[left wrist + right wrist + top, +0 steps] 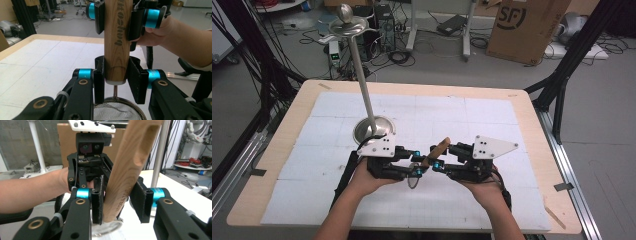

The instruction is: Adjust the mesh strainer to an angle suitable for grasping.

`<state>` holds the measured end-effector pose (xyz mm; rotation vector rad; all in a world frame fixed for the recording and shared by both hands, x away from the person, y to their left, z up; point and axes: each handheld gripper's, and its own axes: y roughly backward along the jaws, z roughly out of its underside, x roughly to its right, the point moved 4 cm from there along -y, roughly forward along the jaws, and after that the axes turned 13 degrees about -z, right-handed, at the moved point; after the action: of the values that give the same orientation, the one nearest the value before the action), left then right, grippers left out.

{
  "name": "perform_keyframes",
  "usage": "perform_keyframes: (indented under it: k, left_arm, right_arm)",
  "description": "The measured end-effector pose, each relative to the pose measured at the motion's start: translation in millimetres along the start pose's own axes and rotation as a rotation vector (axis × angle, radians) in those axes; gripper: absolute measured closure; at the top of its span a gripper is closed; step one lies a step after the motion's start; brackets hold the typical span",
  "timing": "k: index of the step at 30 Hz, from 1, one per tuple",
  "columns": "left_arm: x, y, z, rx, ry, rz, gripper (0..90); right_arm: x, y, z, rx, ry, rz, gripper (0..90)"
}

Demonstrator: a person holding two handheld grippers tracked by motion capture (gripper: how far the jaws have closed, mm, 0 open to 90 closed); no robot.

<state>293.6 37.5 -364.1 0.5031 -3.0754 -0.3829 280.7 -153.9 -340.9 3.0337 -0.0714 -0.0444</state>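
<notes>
Both claws are gripping one wooden handle (117, 40) of a small mesh strainer (117, 110) above the white-covered tabletop (472, 120), near its front edge. The left claw (116, 78) is pinching the handle's lower end, just above the ferrule and the wire mesh bowl. The right claw (117, 198) is pinching the handle farther up, its pads pressing on both sides of the wood. Dark lettering is running along the handle; it cannot be read with certainty. A steel stand (362, 75) with a round base is rising just behind the left claw. A cardboard box (527, 25) on the floor beyond the tabletop is bearing the letters "SF".
</notes>
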Motion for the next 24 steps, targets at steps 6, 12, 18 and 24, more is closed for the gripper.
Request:
perform_keyframes:
  k: [6,12,18,24]
  left_arm:
    - [-1.9,-0.6,0.7,-0.004,0.002,-0.019,68.8]
    - [-2.7,-2.3,2.4,-0.016,0.002,-0.034,68.3]
    - [-4.4,0.0,1.1,-0.012,0.03,-0.082,56.3]
    - [-9.2,11.9,9.1,-0.038,0.027,-0.126,48.6]
  right_arm:
    - [2.6,-2.6,0.4,0.014,-0.039,-0.012,68.3]
    - [4.2,-6.8,0.0,-0.006,-0.033,-0.001,69.3]
    - [4.0,-4.9,-0.5,-0.025,-0.017,0.012,69.6]
    - [7.3,1.4,-1.0,-0.022,-0.03,0.037,69.6]
